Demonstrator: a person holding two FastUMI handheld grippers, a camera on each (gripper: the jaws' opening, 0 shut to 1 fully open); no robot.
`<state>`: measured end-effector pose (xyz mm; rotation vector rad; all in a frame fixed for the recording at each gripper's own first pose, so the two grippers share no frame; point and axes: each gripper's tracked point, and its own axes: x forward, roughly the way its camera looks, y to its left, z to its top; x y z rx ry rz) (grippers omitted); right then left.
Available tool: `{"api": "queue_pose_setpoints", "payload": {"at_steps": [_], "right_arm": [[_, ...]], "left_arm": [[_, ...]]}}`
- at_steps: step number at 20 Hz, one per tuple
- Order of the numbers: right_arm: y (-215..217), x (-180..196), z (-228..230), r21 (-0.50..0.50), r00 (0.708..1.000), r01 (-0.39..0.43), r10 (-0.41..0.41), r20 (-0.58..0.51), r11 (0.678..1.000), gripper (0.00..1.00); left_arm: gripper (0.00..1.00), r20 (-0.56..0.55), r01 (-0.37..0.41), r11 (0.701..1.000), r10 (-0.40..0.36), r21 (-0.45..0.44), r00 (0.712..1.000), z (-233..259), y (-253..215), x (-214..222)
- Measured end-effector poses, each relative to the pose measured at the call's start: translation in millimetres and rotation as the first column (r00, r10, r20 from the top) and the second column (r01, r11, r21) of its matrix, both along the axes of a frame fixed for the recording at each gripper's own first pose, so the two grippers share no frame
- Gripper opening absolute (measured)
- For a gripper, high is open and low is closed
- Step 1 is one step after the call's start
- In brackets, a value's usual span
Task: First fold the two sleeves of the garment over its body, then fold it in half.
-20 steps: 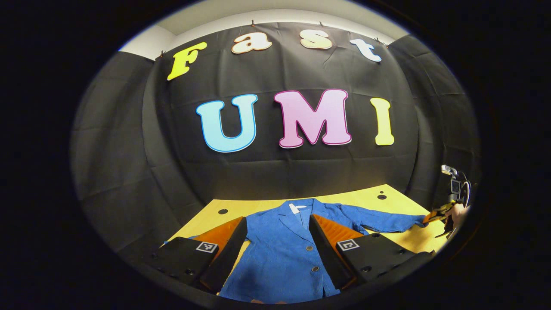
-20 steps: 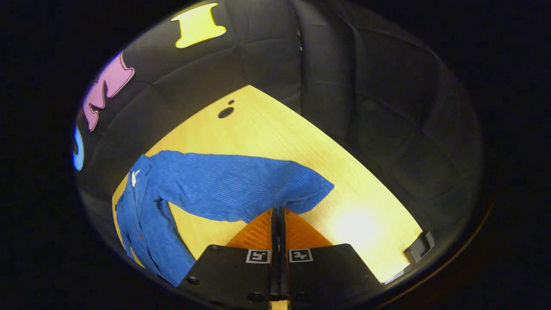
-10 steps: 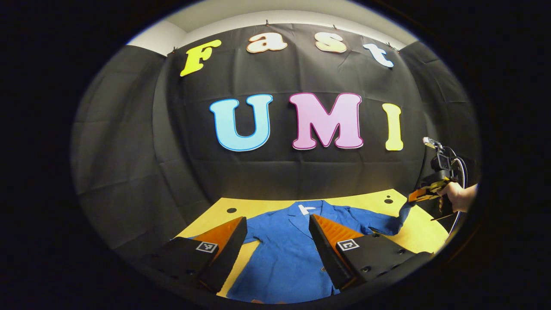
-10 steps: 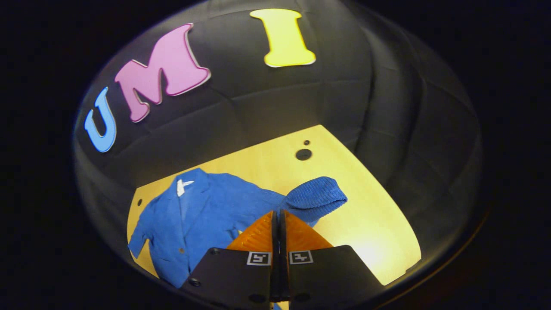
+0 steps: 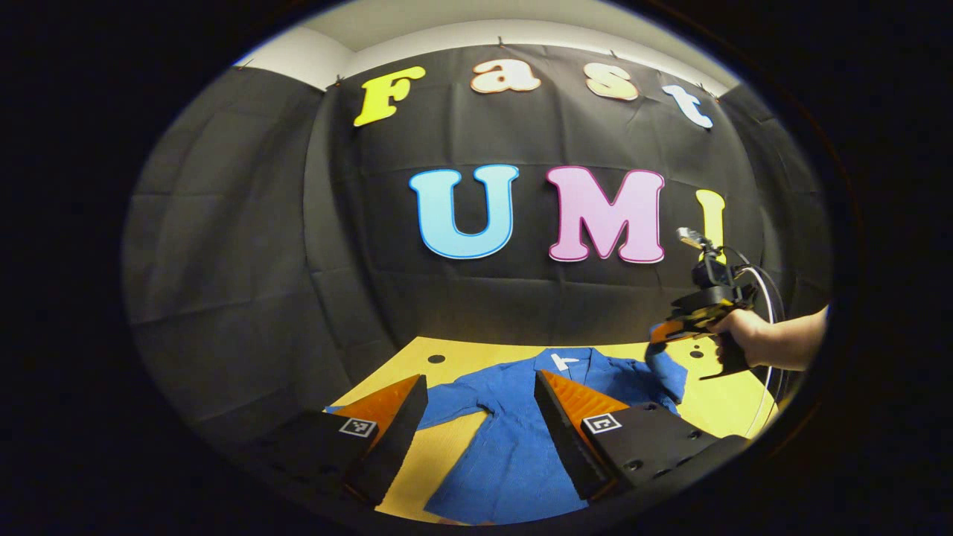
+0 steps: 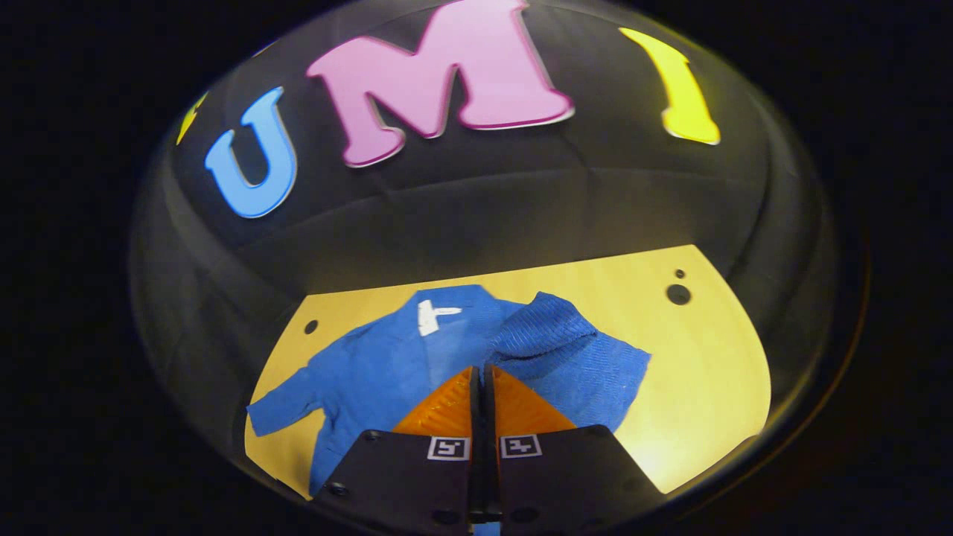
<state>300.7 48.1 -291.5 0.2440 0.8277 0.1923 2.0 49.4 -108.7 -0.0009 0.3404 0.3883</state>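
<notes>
Yellow desk (image 6: 700, 357), blue jacket (image 6: 387, 357) spread near its far edge. Right gripper (image 6: 481, 387) pinched on lifted sleeve (image 6: 555, 335). Left gripper (image 5: 480, 413) wide, above the jacket.

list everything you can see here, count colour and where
jacket: 1, blue, flat on the table, front up
right sleeve: 1, blue, lifted and carried over the body
left sleeve: 1, blue, spread out flat on the table
table: 1, yellow wood, dark holes near its corners
wall: black cloth, behind the table
left gripper: 1, open, above the jacket
right gripper: 1, shut on the right sleeve
hand: 1, holding the right gripper
</notes>
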Motion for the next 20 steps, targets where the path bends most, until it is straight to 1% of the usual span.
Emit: {"api": "queue_pose_setpoints", "payload": {"at_steps": [1,2,4,7,8,9,10,11,14,15,17,18,19,20], "right_arm": [[25.3,2.7,-0.4,0.004,0.999,-0.037,0.037,0.005,0.999,0.01],[51.4,6.0,-3.6,0.005,0.997,-0.071,0.071,0.01,0.997,0.01],[102.8,8.2,-14.1,0.009,0.992,-0.127,0.127,0.017,0.992,0.01],[162.2,4.5,-33.8,0.06,0.988,-0.154,0.154,0.003,0.986,0.01],[176.4,1.2,-42.1,0.065,0.987,-0.161,0.162,-0.005,0.985,0.01],[188.9,-3.0,-50.4,0.071,0.985,-0.173,0.175,-0.012,0.982,0.01],[204.9,-8.1,-61.1,0.077,0.982,-0.186,0.188,-0.017,0.98,0.01],[216.6,-13.5,-71.1,0.077,0.98,-0.195,0.198,-0.026,0.978,0.01],[233.0,-33.1,-103.2,0.054,0.974,-0.217,0.22,-0.057,0.975,0.02],[235.9,-38.7,-112.9,0.035,0.97,-0.237,0.239,-0.055,0.971,0.22],[238.8,-51.5,-120.1,-0.012,0.957,-0.289,0.288,-0.024,0.957,0.69],[240.1,-49.8,-128.3,-0.036,0.95,-0.311,0.311,-0.002,0.95,0.93],[239.7,-52.1,-130.4,-0.063,0.942,-0.334,0.335,0.014,0.941,0.92],[238.8,-58.6,-132.1,-0.086,0.934,-0.354,0.357,0.024,0.931,0.98]], "left_arm": [[0.82,0.005,-0.006,1.0,0.006,-0.03,1.0,-6.0,5.1,-3.7],[0.83,0.003,-0.016,0.998,0.016,-0.055,1.0,-13.1,12.0,-7.1],[0.83,-0.019,-0.049,0.996,0.048,-0.076,0.999,-30.5,30.1,-13.3],[0.83,-0.052,-0.088,0.993,0.084,-0.084,0.995,-53.8,60.2,-18.7],[0.83,-0.052,-0.099,0.992,0.095,-0.082,0.994,-58.7,71.3,-19.2],[0.85,-0.056,-0.116,0.99,0.112,-0.081,0.992,-66.7,84.5,-20.1],[0.85,-0.059,-0.136,0.987,0.131,-0.088,0.99,-72.9,96.9,-18.7],[0.83,-0.056,-0.153,0.983,0.148,-0.102,0.987,-79.1,108.5,-17.2],[0.83,-0.058,-0.204,0.966,0.198,-0.16,0.979,-102.6,133.0,-13.8],[0.83,-0.072,-0.221,0.96,0.212,-0.171,0.975,-112.0,140.6,-14.0],[0.82,-0.131,-0.254,0.949,0.233,-0.186,0.964,-133.1,153.3,-20.5],[0.83,-0.133,-0.268,0.946,0.246,-0.185,0.96,-140.2,162.4,-20.5],[0.83,-0.132,-0.285,0.94,0.264,-0.186,0.956,-149.8,173.1,-22.8],[0.83,-0.136,-0.306,0.933,0.283,-0.19,0.949,-155.7,181.2,-23.7]]}}
